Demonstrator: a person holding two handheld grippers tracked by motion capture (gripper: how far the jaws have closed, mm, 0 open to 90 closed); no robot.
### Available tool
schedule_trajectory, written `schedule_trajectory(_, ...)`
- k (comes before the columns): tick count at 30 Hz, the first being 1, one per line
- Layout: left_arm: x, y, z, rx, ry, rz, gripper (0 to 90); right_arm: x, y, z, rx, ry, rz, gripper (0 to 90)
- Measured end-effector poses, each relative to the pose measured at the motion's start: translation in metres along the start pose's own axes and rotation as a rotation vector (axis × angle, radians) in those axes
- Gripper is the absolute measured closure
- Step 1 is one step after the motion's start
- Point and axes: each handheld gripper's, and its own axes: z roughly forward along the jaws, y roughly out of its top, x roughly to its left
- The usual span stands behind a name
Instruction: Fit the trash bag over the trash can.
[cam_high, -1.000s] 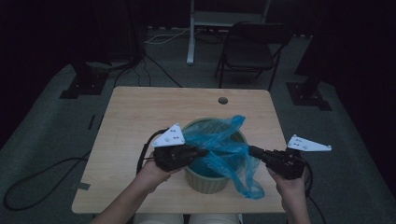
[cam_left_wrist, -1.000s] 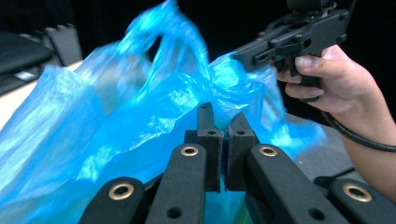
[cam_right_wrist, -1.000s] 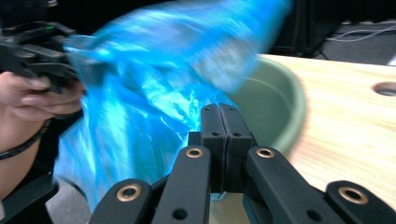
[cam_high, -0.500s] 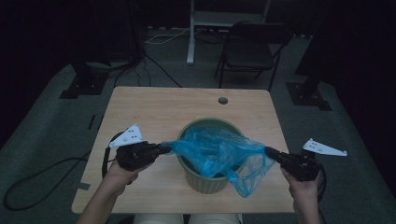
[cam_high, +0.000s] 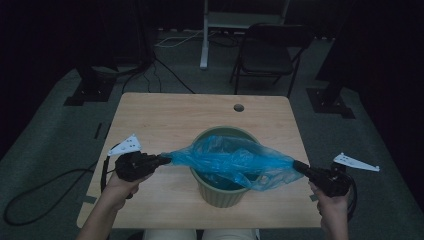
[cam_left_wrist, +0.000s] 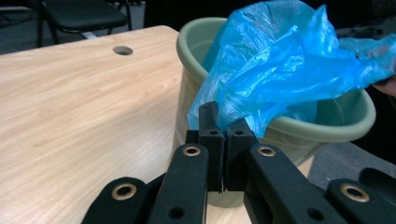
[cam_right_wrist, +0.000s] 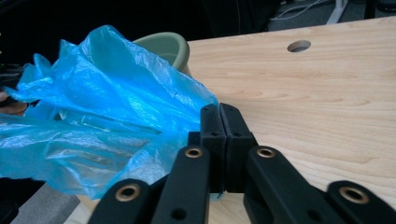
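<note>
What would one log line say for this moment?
left fingers: shut on blue bag | right fingers: shut on blue bag | bag stretched over green bin

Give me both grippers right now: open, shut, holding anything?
Left gripper: jaws shut on the blue bag at its left edge.
Right gripper: jaws shut on the same bag's right edge, over the green bin.

Dim high view with a near-black room behind; both gripper views brighter, their near foreground soft.
</note>
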Motion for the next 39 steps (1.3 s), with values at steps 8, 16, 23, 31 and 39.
schedule_trajectory(8,-0.009,0.009,-0.009,-0.024,-0.023,0.055,51.7,0.012,0.02,-0.004,-0.035,0.009,-0.038,62.0)
schedule_trajectory(16,-0.009,0.001,-0.022,-0.044,0.002,0.052,40.1,0.027,0.037,-0.01,-0.056,0.03,-0.086,51.9)
schedule_trajectory(23,-0.012,-0.012,-0.024,-0.024,0.007,0.071,37.7,0.067,0.044,0.028,0.046,0.204,-0.204,44.2)
schedule_trajectory(31,-0.019,-0.004,-0.007,-0.003,-0.01,0.104,37.7,0.093,0.044,0.076,0.205,0.229,-0.297,60.0)
schedule_trajectory(39,-0.028,0.004,-0.008,-0.027,-0.006,0.149,37.6,0.103,0.058,0.061,0.136,0.206,-0.343,89.9)
